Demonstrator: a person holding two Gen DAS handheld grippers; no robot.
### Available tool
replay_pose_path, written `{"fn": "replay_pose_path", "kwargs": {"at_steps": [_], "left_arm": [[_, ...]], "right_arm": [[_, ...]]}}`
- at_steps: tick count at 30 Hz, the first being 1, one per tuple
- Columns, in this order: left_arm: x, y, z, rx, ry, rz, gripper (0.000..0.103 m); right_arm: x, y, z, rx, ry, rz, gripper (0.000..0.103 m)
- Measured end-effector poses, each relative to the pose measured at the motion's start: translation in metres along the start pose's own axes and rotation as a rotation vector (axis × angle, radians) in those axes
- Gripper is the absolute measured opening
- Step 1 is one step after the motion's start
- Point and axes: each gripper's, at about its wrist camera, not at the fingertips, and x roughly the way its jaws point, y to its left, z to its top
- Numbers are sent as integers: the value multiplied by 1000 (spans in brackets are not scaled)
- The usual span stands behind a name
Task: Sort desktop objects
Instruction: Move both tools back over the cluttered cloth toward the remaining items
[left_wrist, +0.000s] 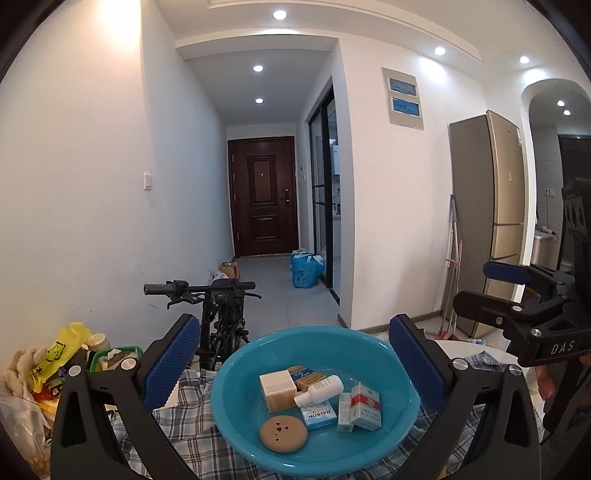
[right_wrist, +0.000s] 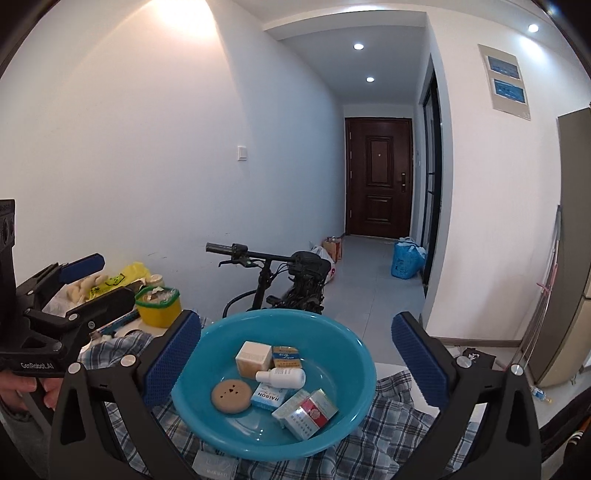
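Both tongs hang just above the table with their blue pads spread wide and nothing between them; the left gripper (left_wrist: 295, 365) and the right gripper (right_wrist: 297, 354) each frame the same blue basin (right_wrist: 347, 417), which rests on a plaid cloth (right_wrist: 391, 424); the pads stand clear of its rim on either side. Inside the basin lies a small heap; a cream box (right_wrist: 253, 358) sits toward twelve o'clock, with an orange-and-blue box (right_wrist: 286, 356) just beside it at one o'clock; a white bottle (right_wrist: 281, 377) lies on its side near the middle, touching both; a round brown disc (right_wrist: 230, 396) rests at nine o'clock; a blue-and-white Raison box (right_wrist: 266, 398) lies at six; a red-and-white box (right_wrist: 314, 408) leans at four o'clock against a pale blue box (right_wrist: 291, 406). Off at ten o'clock from the basin stands a yellow tub (right_wrist: 159, 306) among bags; behind the table is a bicycle (right_wrist: 280, 280).
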Motion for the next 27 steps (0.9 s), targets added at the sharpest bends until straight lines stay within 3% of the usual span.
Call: {"fn": "replay_pose_path", "kwargs": {"at_steps": [5,9,12,16,21,27], "left_arm": [[-15,-12,0,33,-11,-13,103],[-15,-10,1,21,-5,32,103],[-16,-6,2,7,-3,24,103],[-9,-2,2,1,35,28,103],[10,-8,-8,58,150,10,103],[22,-14,-14,91,189,-8,103]], "right_arm": [[-16,4,1,-14,8,7,103],[-30,11,1,-54,-7,-44,103],[-35,15,0,-63,-10,-9,103],[-12,20,-8,-100,123,7,103],[21,31,-28,-182,298,48,103],[41,33,-44,-230,396,103,103]]}}
